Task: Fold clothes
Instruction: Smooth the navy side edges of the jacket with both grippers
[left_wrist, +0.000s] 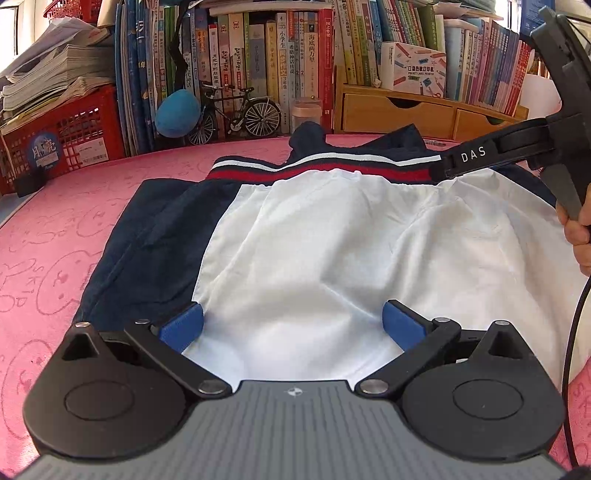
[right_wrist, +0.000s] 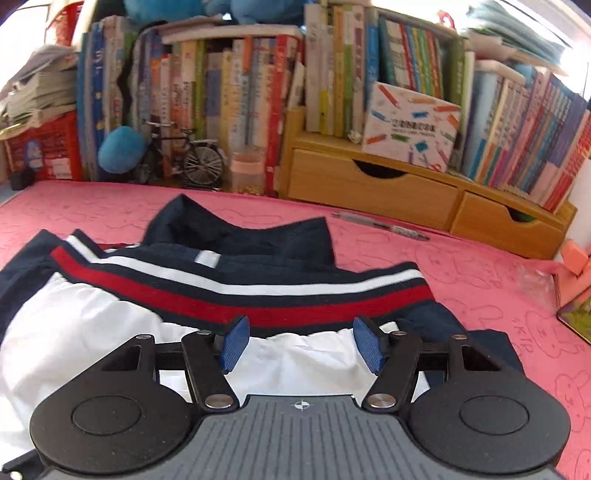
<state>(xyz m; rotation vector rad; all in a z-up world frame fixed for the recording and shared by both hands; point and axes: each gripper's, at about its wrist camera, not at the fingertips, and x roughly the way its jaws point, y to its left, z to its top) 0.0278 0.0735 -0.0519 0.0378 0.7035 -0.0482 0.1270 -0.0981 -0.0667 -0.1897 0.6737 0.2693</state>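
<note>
A navy jacket with white lining (left_wrist: 332, 236) lies spread on the pink mat, its red, white and navy striped hem band (left_wrist: 317, 168) at the far side. My left gripper (left_wrist: 291, 325) is open, its blue pads just over the white lining at the near edge. My right gripper (right_wrist: 299, 345) is open, hovering over the lining just short of the striped band (right_wrist: 258, 295). The right gripper's body also shows in the left wrist view (left_wrist: 517, 147), over the band's right end. Neither gripper holds cloth.
The pink mat (left_wrist: 55, 258) covers the table. Behind stand rows of books, a red crate (left_wrist: 62, 144), a model bicycle (left_wrist: 240, 114), a blue plush (left_wrist: 177, 114) and wooden drawers (right_wrist: 388, 184). A pen (right_wrist: 384, 226) lies on the mat behind the jacket.
</note>
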